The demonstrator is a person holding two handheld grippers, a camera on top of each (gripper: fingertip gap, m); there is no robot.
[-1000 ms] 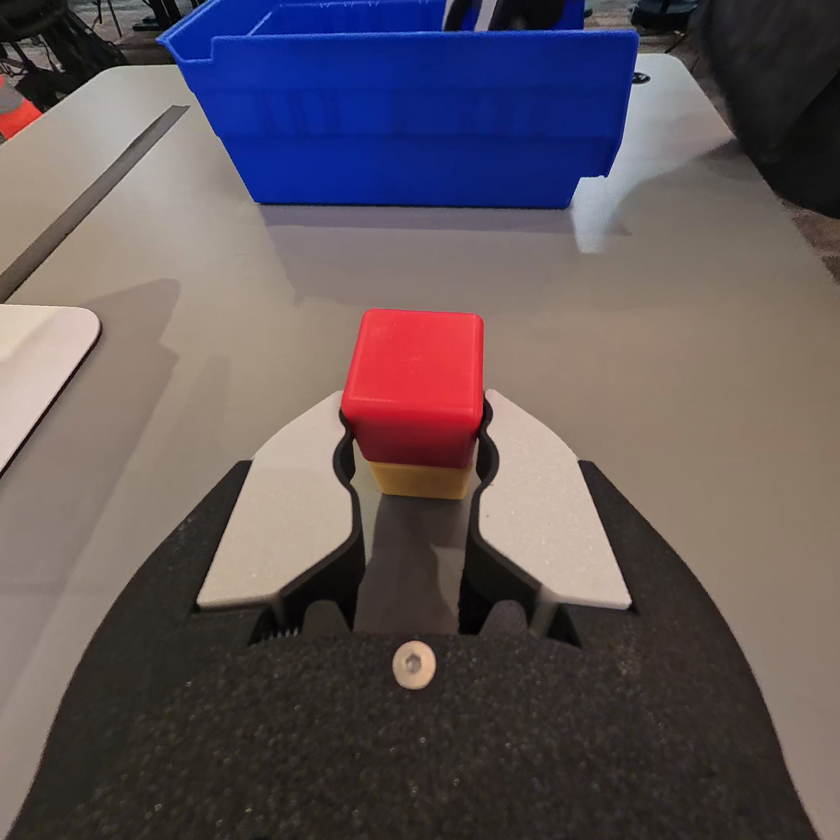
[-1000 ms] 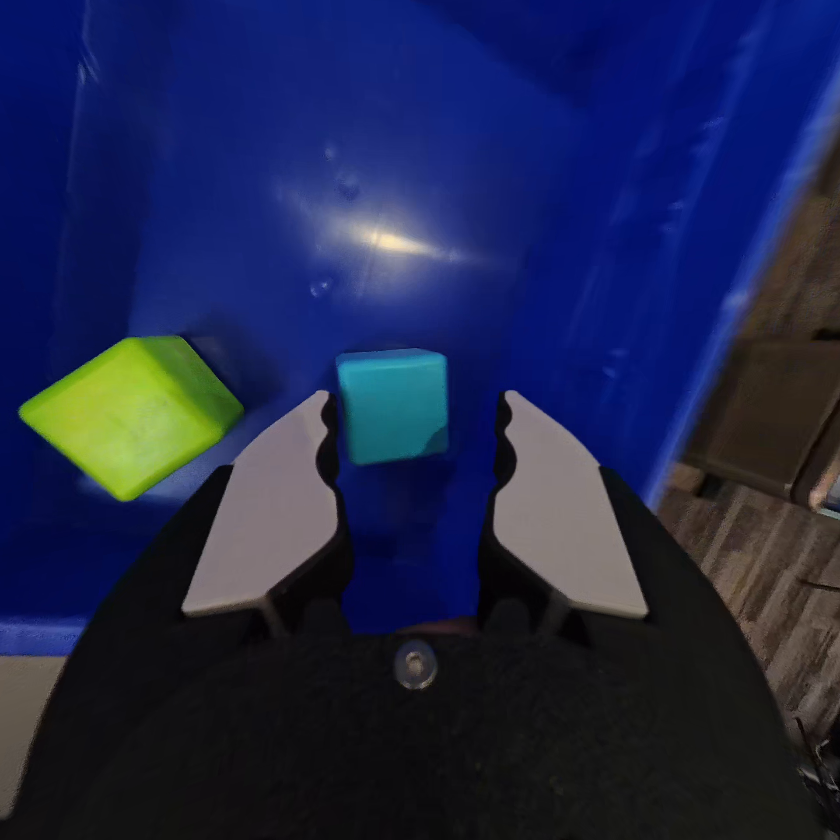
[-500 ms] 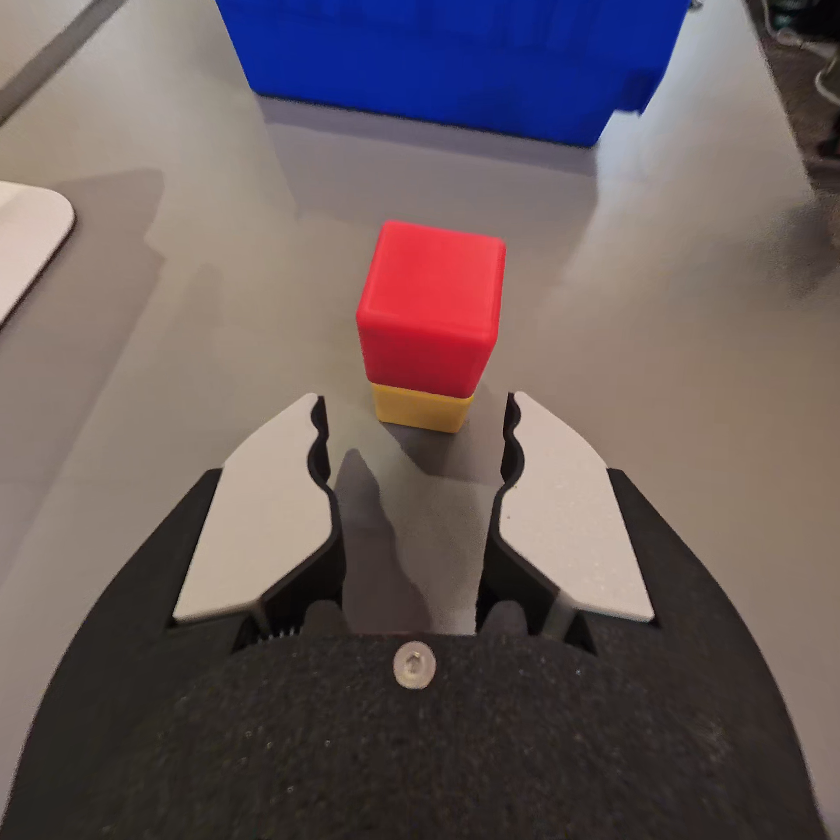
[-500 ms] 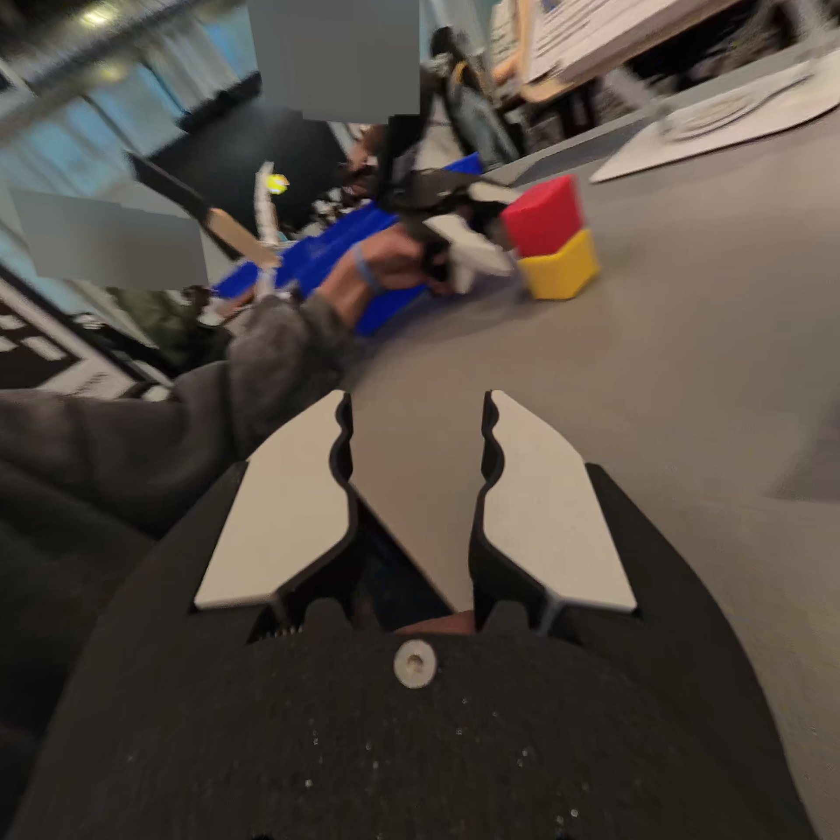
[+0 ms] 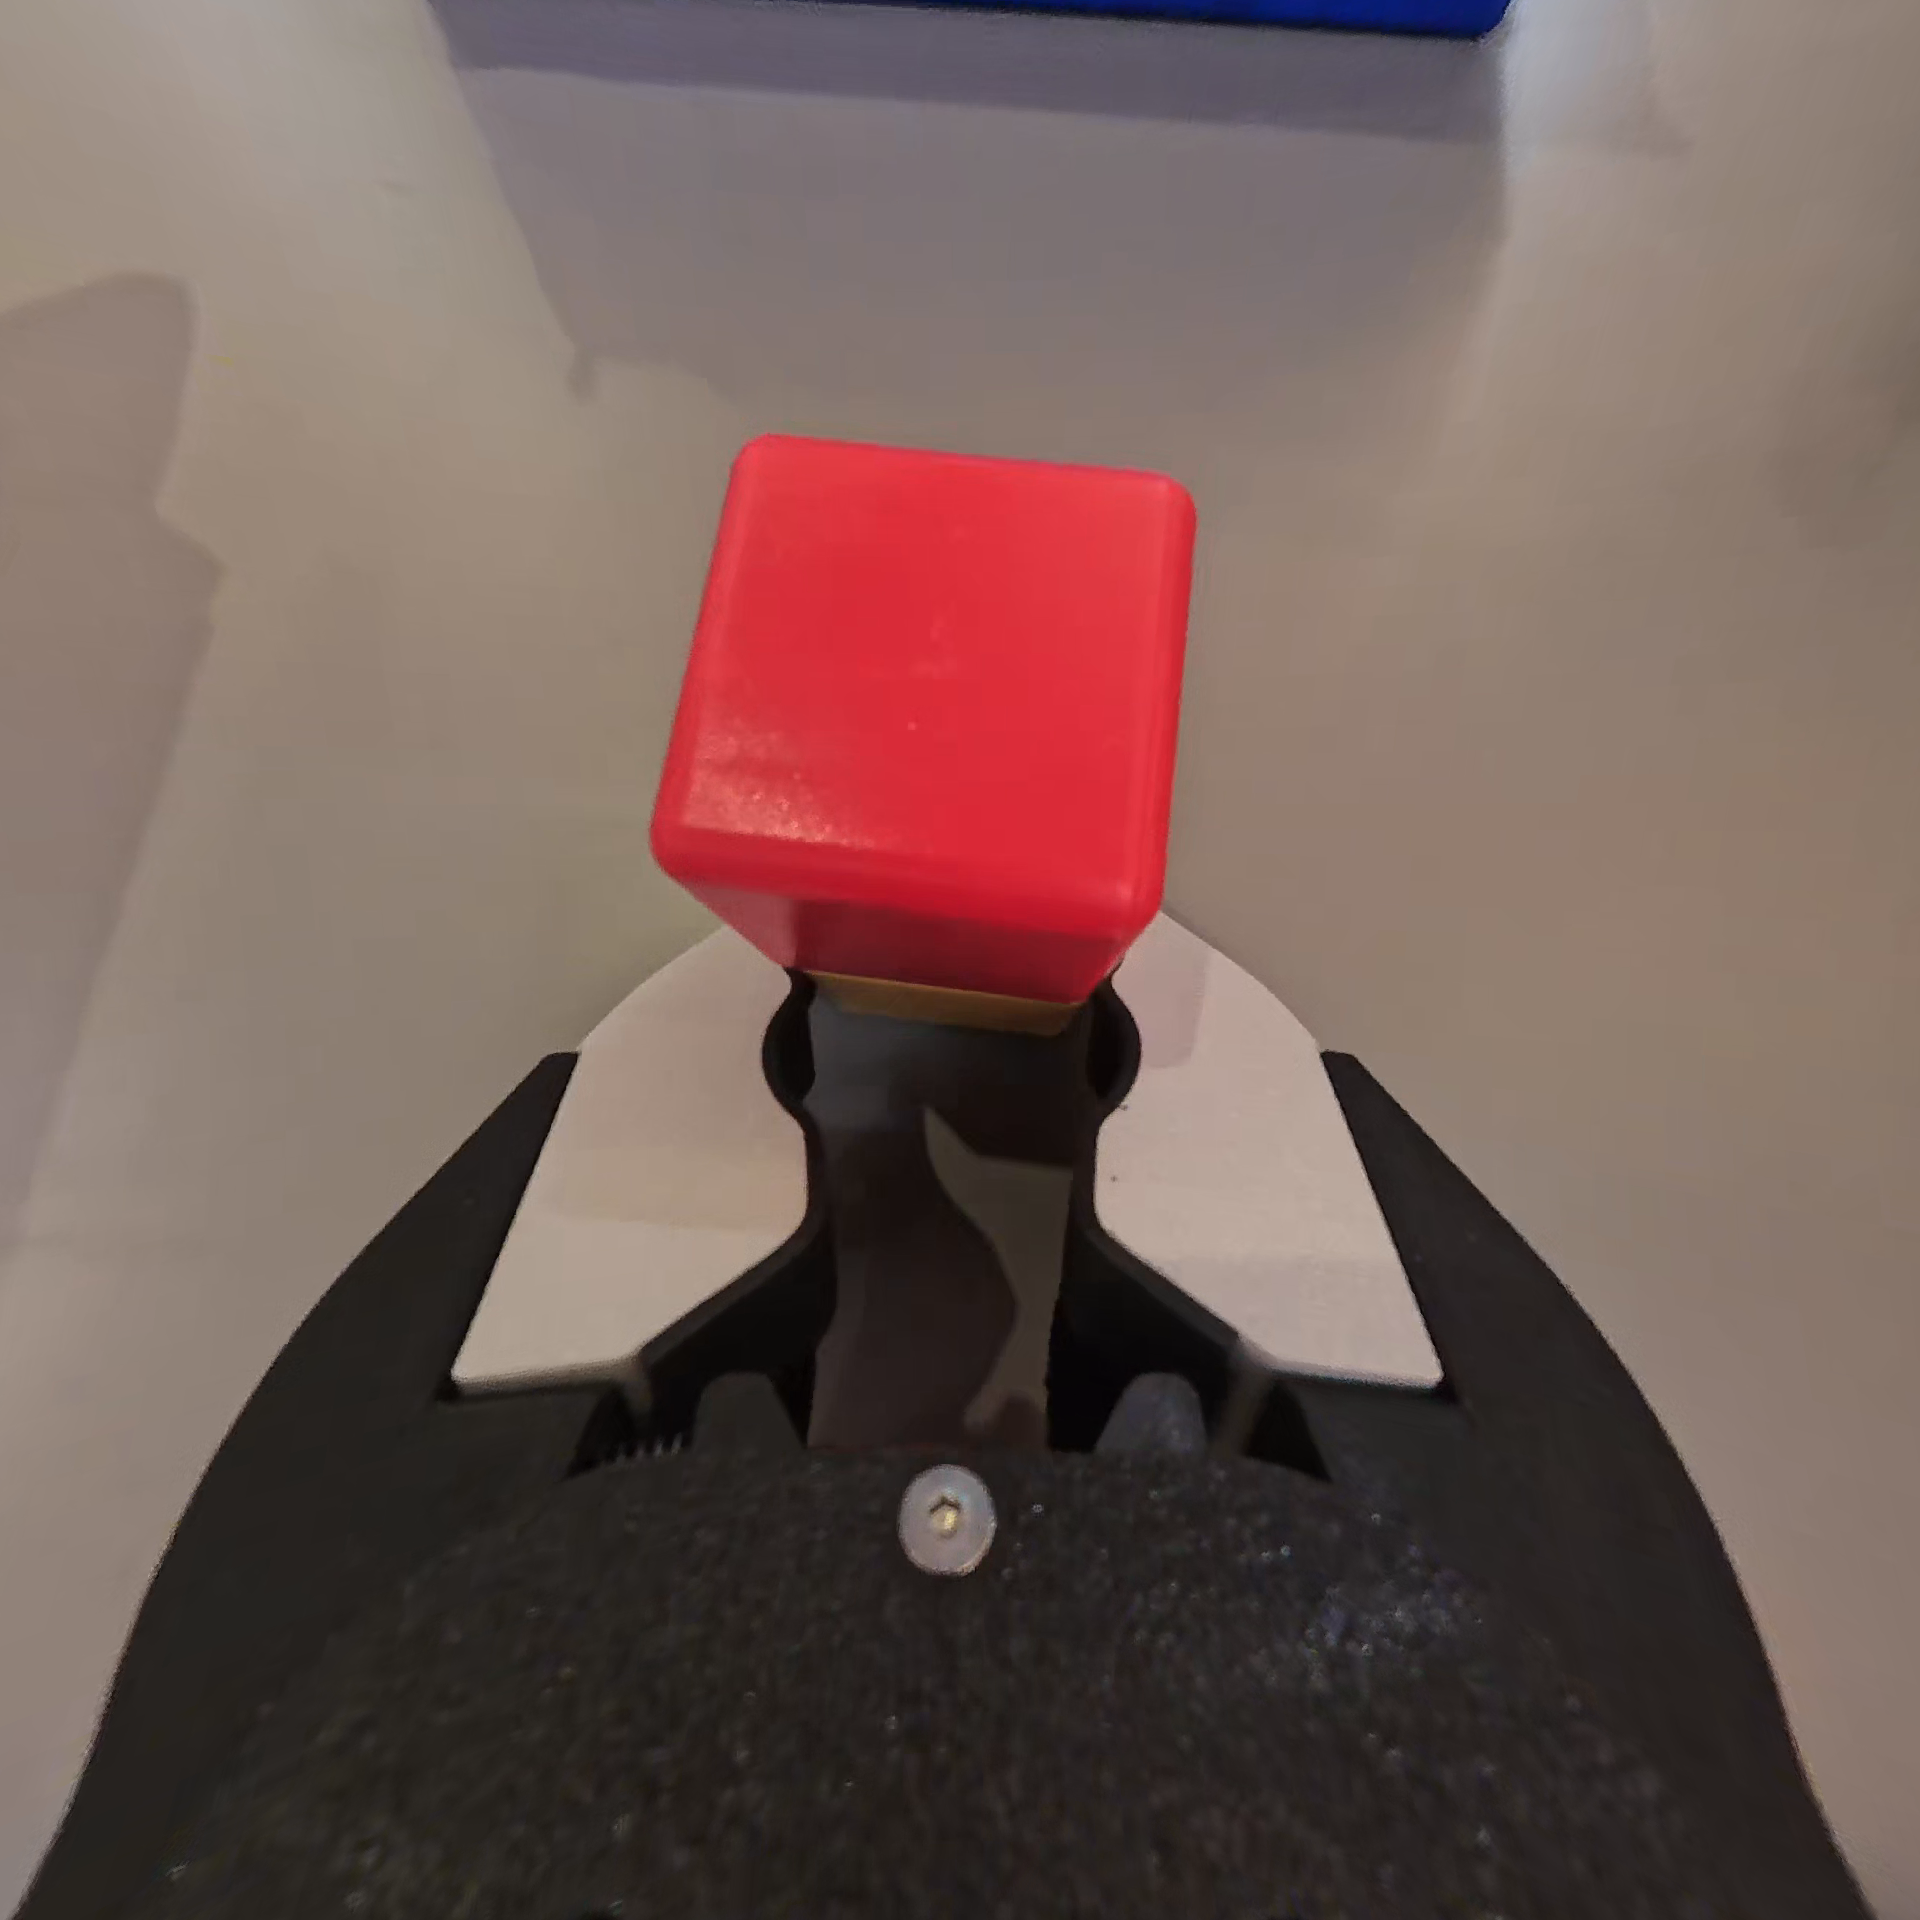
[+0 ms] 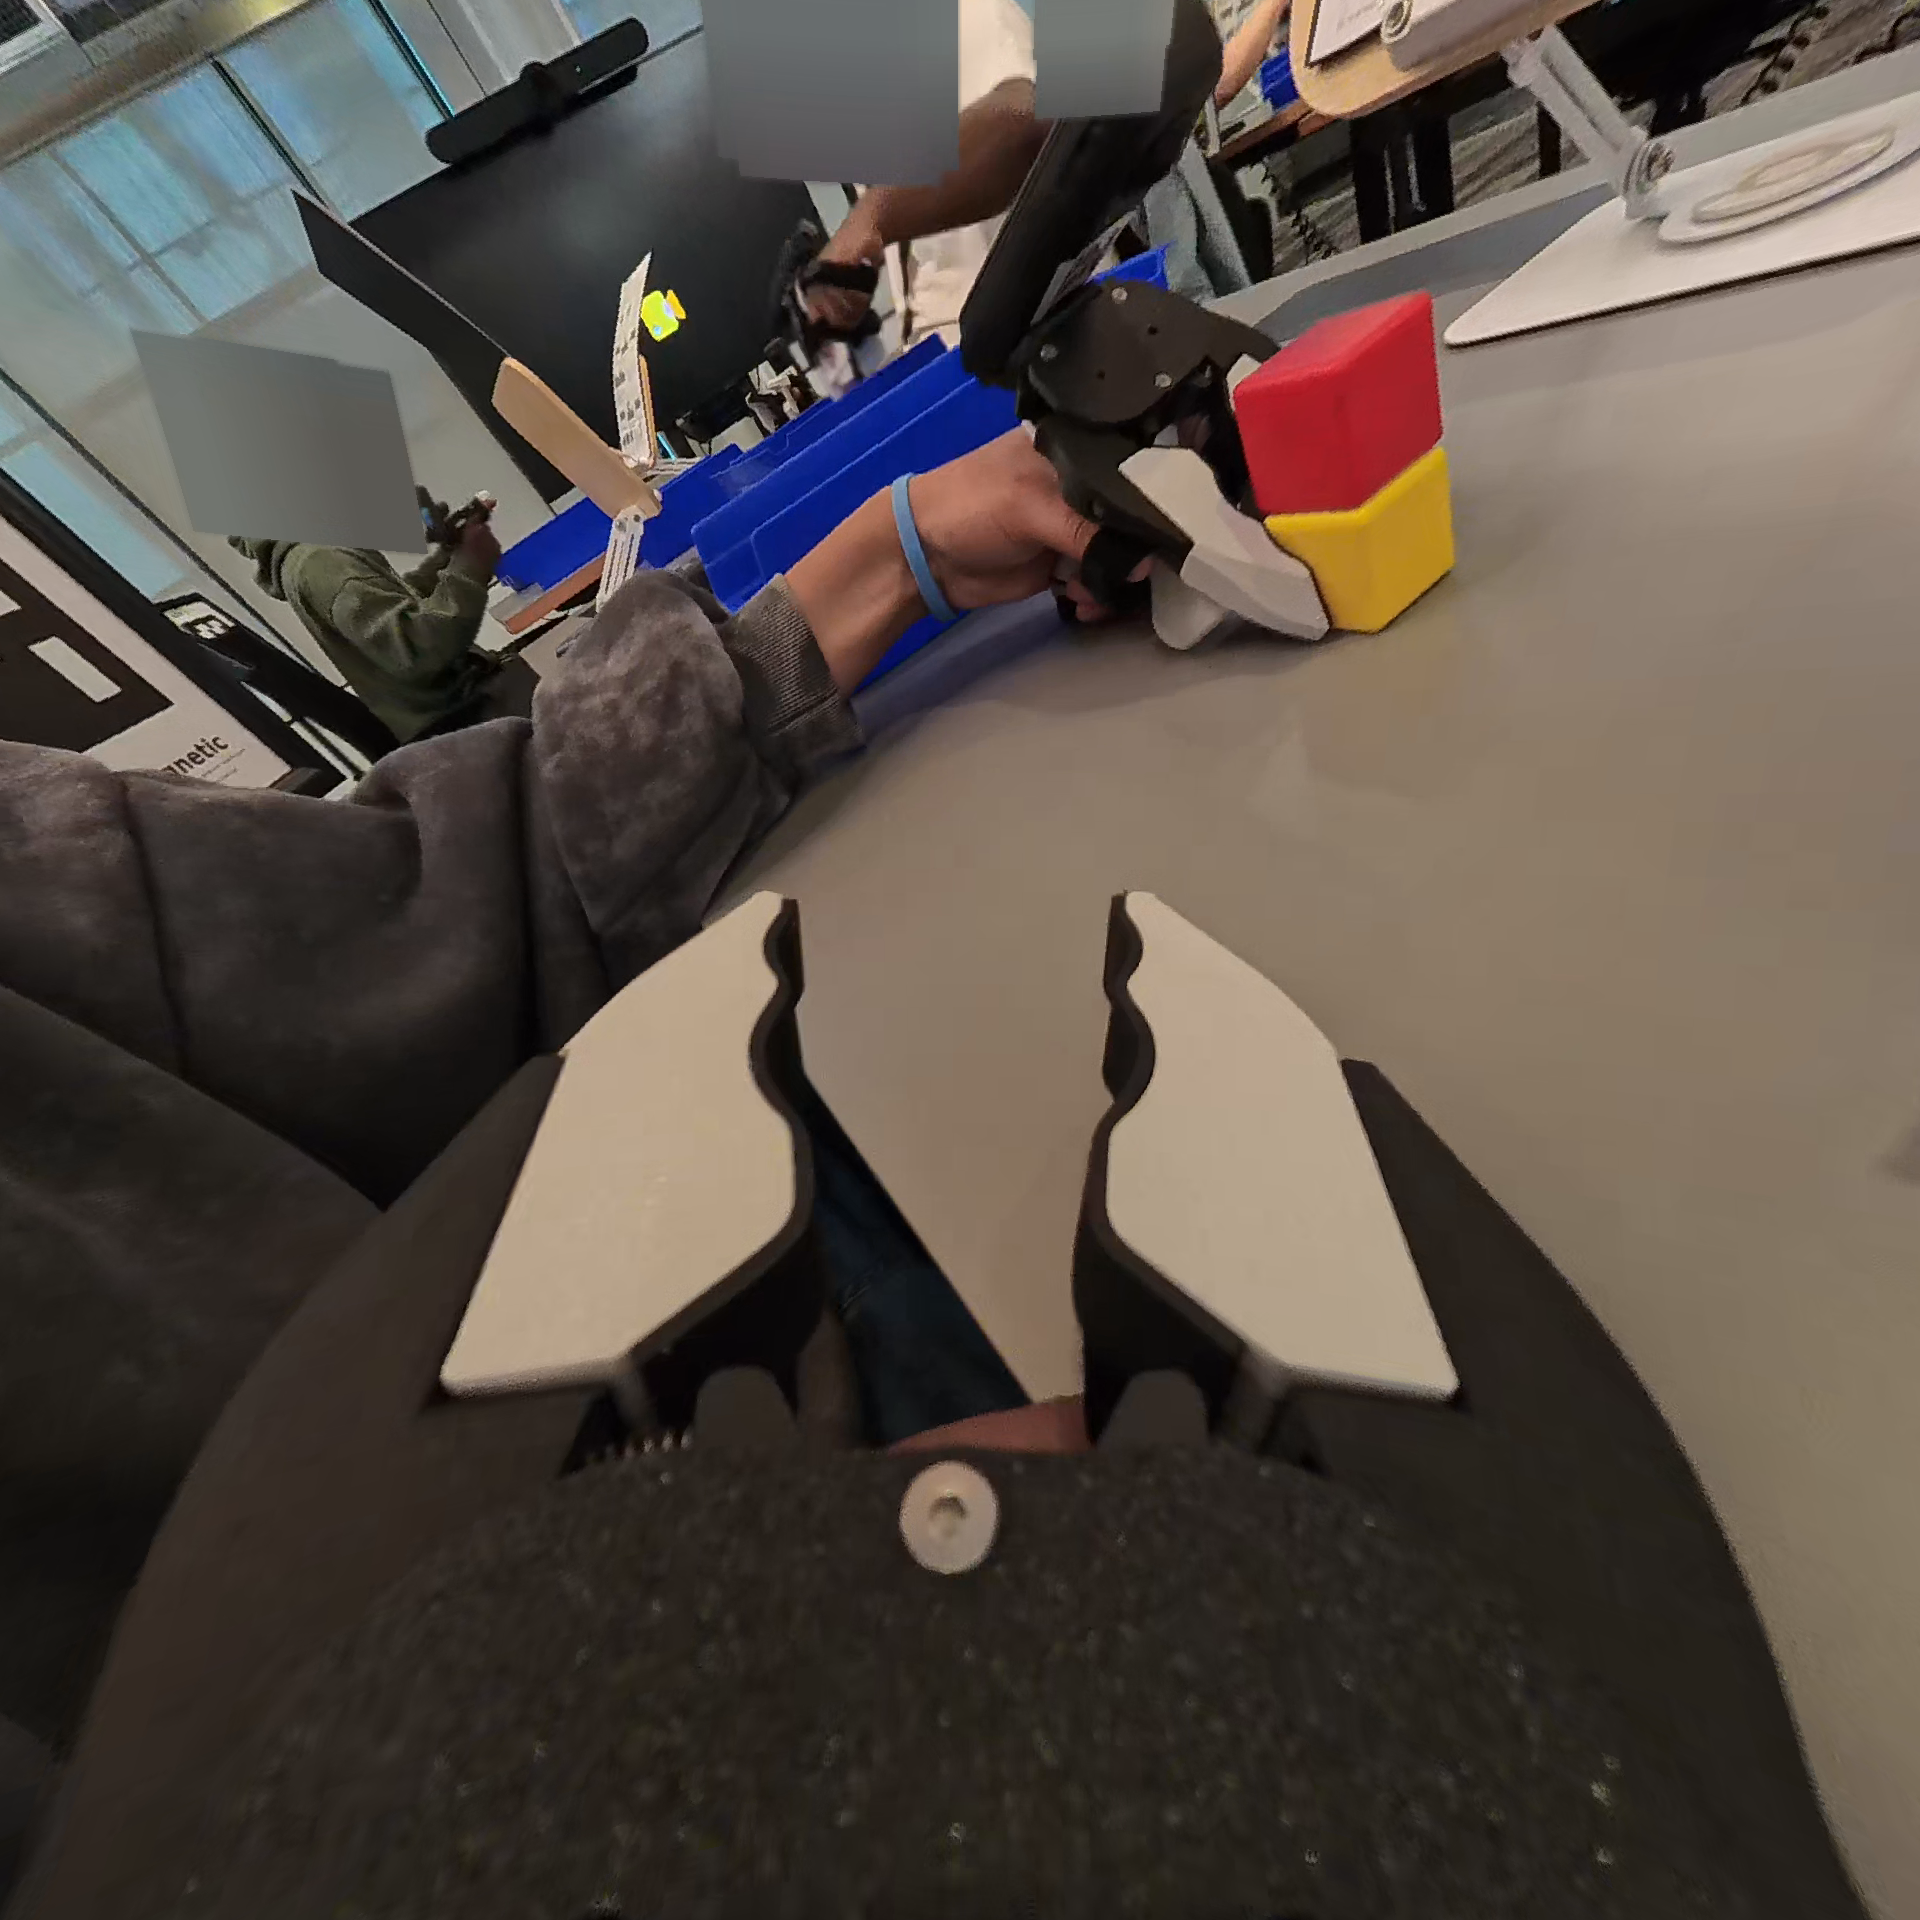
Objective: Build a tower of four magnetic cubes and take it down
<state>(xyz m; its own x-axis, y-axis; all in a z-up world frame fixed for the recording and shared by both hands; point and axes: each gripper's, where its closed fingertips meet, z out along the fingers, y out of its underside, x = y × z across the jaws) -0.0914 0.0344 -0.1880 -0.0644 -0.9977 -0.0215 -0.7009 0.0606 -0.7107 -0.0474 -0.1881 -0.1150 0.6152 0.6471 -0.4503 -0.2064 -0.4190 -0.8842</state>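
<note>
Left gripper (image 5: 951, 997) jaws clamp the yellow cube (image 5: 951, 1006) directly between the tips, red cube (image 5: 925, 686) stacked above. Right gripper (image 6: 951, 935) jaws wide, empty, stack well ahead.

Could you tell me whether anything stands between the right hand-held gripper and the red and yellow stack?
Nothing visible does. The right hand-held gripper is open and empty, with only bare grey table up to the red cube on the yellow cube. The left hand-held gripper grips the yellow cube from the stack's far side.
</note>
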